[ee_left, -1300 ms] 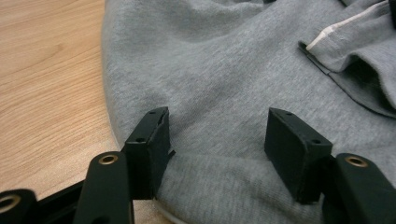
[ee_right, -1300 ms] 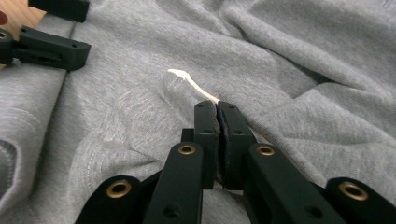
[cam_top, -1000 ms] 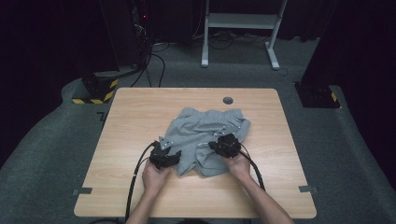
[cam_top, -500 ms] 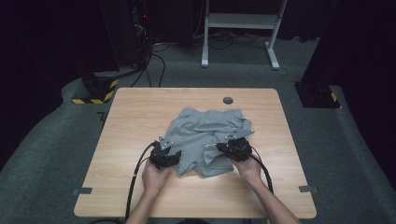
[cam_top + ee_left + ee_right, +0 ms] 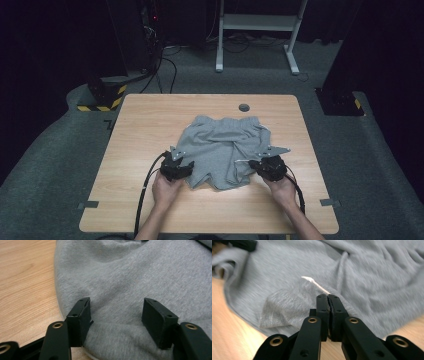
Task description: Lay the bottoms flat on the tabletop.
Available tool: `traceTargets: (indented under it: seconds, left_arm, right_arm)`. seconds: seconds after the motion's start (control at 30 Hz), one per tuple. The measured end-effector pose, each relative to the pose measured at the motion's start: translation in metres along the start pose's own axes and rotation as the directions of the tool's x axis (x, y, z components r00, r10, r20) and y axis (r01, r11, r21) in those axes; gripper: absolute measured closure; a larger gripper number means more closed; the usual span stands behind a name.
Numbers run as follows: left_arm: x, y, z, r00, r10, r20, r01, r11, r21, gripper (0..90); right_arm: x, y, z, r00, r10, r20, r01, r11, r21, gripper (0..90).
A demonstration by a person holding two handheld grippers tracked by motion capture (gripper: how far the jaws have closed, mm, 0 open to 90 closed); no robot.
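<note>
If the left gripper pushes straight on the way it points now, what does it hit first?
The grey shorts. The left gripper has its jaws standing open astride a fold at the hem, so going on would likely drive straight into more of that cloth, bunching it against the table.

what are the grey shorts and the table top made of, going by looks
The grey shorts look like soft knit jersey, probably cotton blend: heathered matte surface, fine fuzzy texture and loose folds in the left gripper view. The table top looks like wood-grain laminate or veneer: pale streaked grain with a smooth, slightly glossy finish; which of the two is hard to tell.
</note>
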State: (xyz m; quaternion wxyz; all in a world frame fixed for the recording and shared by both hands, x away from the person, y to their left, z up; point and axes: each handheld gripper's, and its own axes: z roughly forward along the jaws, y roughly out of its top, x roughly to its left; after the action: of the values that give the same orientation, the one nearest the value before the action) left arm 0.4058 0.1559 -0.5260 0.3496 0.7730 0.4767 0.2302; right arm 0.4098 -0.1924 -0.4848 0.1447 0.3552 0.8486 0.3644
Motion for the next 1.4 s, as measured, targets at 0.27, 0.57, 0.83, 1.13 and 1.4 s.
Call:
traceTargets:
  seconds: [0.27, 0.57, 0.83, 1.13, 1.4]
  left_arm:
    - [0.0, 0.0, 0.0, 1.0, -0.001, -0.001, 0.001, 1.0, -0.001, 40.2]
    - [0.0, 0.0, 0.0, 1.0, 0.0, 0.0, 0.0, 1.0, 0.0, 40.2]
    - [0.0, 0.0, 0.0, 1.0, 0.001, -0.001, -0.001, 1.0, 0.0, 40.2]
    - [0.0, 0.0, 0.0, 1.0, 0.001, -0.001, -0.001, 1.0, 0.0, 40.2]
    - [0.0, 0.0, 0.0, 1.0, 0.0, -0.001, 0.0, 1.0, 0.0, 40.2]
  right_arm:
    - [-0.005, -0.013, 0.007, 0.9997, 0.022, 0.013, -0.023, 0.998, 0.053, 85.5]
    - [0.004, -0.008, -0.002, 0.9994, 0.034, 0.001, -0.034, 0.999, -0.01, 71.9]
    - [0.014, 0.006, 0.007, 0.9998, 0.022, -0.004, -0.022, 0.999, -0.03, 65.3]
    - [0.014, 0.008, 0.035, 0.9983, 0.05, -0.032, -0.048, 0.998, 0.04, 72.7]
    - [0.016, 0.006, 0.025, 0.9992, 0.0, -0.041, 0.001, 1.0, 0.022, 88.9]
